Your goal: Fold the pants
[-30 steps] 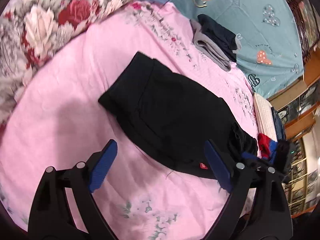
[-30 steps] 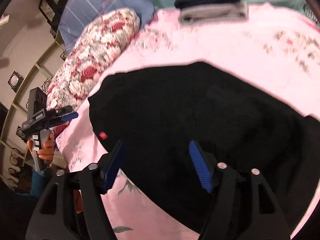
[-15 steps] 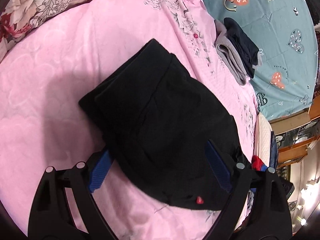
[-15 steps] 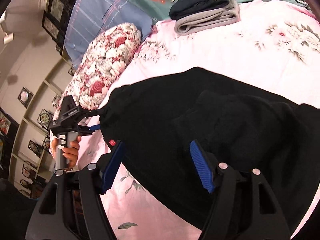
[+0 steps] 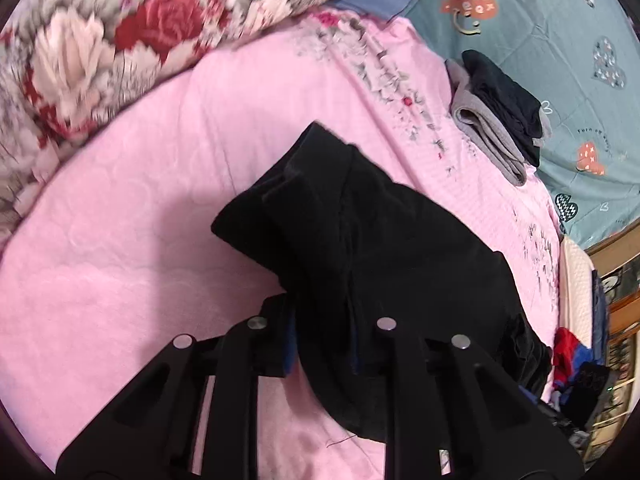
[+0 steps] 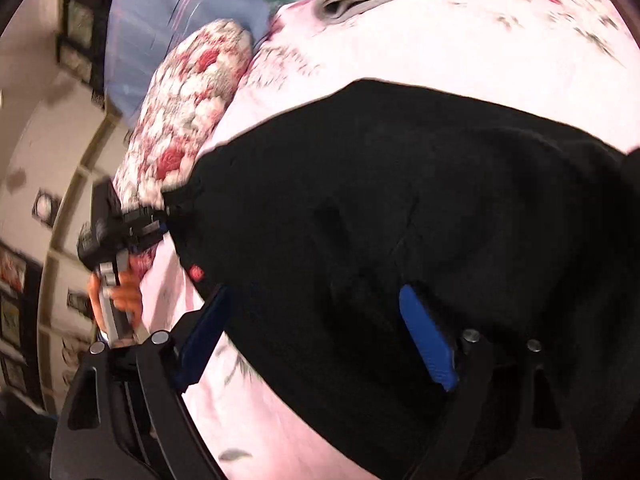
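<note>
Black pants (image 5: 384,248) lie folded in a bundle on the pink bedspread (image 5: 140,220). My left gripper (image 5: 324,344) is shut on the near edge of the pants, the cloth bunched between its blue pads. In the right wrist view the pants (image 6: 420,208) fill the middle, with a small red tag (image 6: 196,273) at their left edge. My right gripper (image 6: 320,340) is open, its blue pads (image 6: 426,338) spread over the near edge of the pants. The left gripper (image 6: 160,216) shows there clamped on the pants' left corner.
A floral pillow (image 5: 100,40) lies at the far left. A folded stack of grey and dark clothes (image 5: 496,112) sits at the far right of the bedspread, by a teal sheet (image 5: 560,40). More clothes (image 5: 572,360) are heaped at the right bed edge.
My left gripper has closed on the pants' edge; it was open half a second ago. The right gripper has moved closer over the pants and stays open.
</note>
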Demonstrator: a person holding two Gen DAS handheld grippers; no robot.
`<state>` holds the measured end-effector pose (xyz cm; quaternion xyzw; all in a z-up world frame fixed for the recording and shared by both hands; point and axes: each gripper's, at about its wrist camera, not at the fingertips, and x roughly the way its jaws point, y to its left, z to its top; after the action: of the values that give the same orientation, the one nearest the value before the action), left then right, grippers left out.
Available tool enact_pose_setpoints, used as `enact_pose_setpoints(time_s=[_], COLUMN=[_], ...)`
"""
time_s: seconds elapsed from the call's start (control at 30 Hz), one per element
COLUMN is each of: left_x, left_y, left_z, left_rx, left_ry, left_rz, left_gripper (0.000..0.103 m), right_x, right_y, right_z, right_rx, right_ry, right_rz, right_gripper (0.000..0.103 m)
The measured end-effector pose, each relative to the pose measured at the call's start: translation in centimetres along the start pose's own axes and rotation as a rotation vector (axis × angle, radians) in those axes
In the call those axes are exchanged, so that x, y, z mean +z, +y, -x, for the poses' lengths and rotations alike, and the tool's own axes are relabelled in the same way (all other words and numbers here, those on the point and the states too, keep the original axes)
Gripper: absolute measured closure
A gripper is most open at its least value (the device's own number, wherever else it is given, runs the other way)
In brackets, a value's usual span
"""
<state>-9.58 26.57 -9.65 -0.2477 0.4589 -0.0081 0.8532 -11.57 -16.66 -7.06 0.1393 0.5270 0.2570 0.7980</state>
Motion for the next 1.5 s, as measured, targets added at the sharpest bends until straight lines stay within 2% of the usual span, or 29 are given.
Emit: enact_pose_setpoints(time_s=[0.07, 0.1, 0.13, 0.17, 0.27, 0.4, 0.53, 0.6, 0.67, 0.77, 0.9, 0.97, 1.0, 1.03, 1.07, 1.13, 1.27, 1.4, 1.5], left_x=[0.1, 0.1, 0.1, 0.1, -0.9, -4.5, -9.6, -12.6, -15.9, -19.4, -21.8, -22.8, -23.0, -23.2, -23.3, -23.2, -21.7, -17.7, -14.2], left_y=[-1.2, -1.8, -3.0, -4.3, -10.8, -20.9, -29.1, -32.5, -35.1, -37.1, -38.2, -38.3, -38.6, -38.5, -38.3, -38.1, -36.6, -33.1, -29.4], left_z=[1.2, 1.7, 2.6, 3.3, 5.5, 6.7, 5.5, 3.9, 1.8, -0.3, -2.1, -2.9, -3.1, -3.1, -2.4, -0.9, 1.9, 3.8, 4.4], left_rx=[0.022, 0.012, -0.041, -0.052, -0.069, -0.189, -0.291, -0.329, -0.338, -0.33, -0.326, -0.326, -0.359, -0.422, -0.485, -0.545, -0.58, -0.525, -0.466], left_ry=[-0.04, -0.056, -0.077, -0.1, -0.161, -0.162, -0.094, -0.024, 0.052, 0.109, 0.162, 0.217, 0.254, 0.304, 0.307, 0.261, 0.199, 0.11, 0.063], left_rz=[-0.034, -0.048, -0.074, -0.111, -0.306, -0.594, -0.824, -0.916, -0.997, -1.075, -1.106, -1.125, -1.122, -1.112, -1.09, -1.099, -1.048, -0.913, -0.772], left_gripper=[0.086, 0.092, 0.093, 0.093, 0.093, 0.093, 0.093, 0.093, 0.093, 0.093, 0.093, 0.086, 0.054, 0.005, 0.002, 0.002, 0.002, 0.002, 0.002], right_x=[0.0, 0.1, 0.1, 0.0, -0.6, -2.7, -5.0, -6.1, -7.2, -8.5, -9.8, -10.2, -10.4, -10.5, -10.5, -10.4, -9.3, -6.3, -3.5], right_y=[-0.4, -1.0, -1.4, -2.1, -4.3, -7.9, -10.0, -10.5, -11.1, -12.4, -14.2, -14.9, -15.2, -15.4, -15.5, -15.6, -14.2, -10.0, -6.7], right_z=[1.9, 3.7, 4.6, 6.3, 9.6, 13.6, 16.2, 17.2, 18.3, 19.4, 19.8, 19.9, 19.9, 19.9, 19.9, 19.9, 20.5, 20.8, 19.0], right_rx=[0.056, 0.066, 0.053, 0.028, 0.015, 0.002, 0.019, 0.017, 0.008, 0.008, -0.001, 0.004, 0.009, 0.012, 0.018, 0.033, 0.052, 0.114, 0.169], right_ry=[-0.044, -0.085, -0.109, -0.151, -0.225, -0.333, -0.409, -0.437, -0.463, -0.487, -0.498, -0.497, -0.496, -0.494, -0.492, -0.495, -0.503, -0.501, -0.446], right_rz=[-0.023, -0.036, -0.04, -0.048, -0.098, -0.186, -0.26, -0.279, -0.291, -0.319, -0.358, -0.371, -0.377, -0.383, -0.388, -0.39, -0.345, -0.199, -0.114], right_gripper=[0.016, 0.016, 0.016, 0.016, 0.016, 0.016, 0.016, 0.016, 0.016, 0.016, 0.016, 0.016, 0.016, 0.016, 0.015, 0.015, 0.015, 0.015, 0.015])
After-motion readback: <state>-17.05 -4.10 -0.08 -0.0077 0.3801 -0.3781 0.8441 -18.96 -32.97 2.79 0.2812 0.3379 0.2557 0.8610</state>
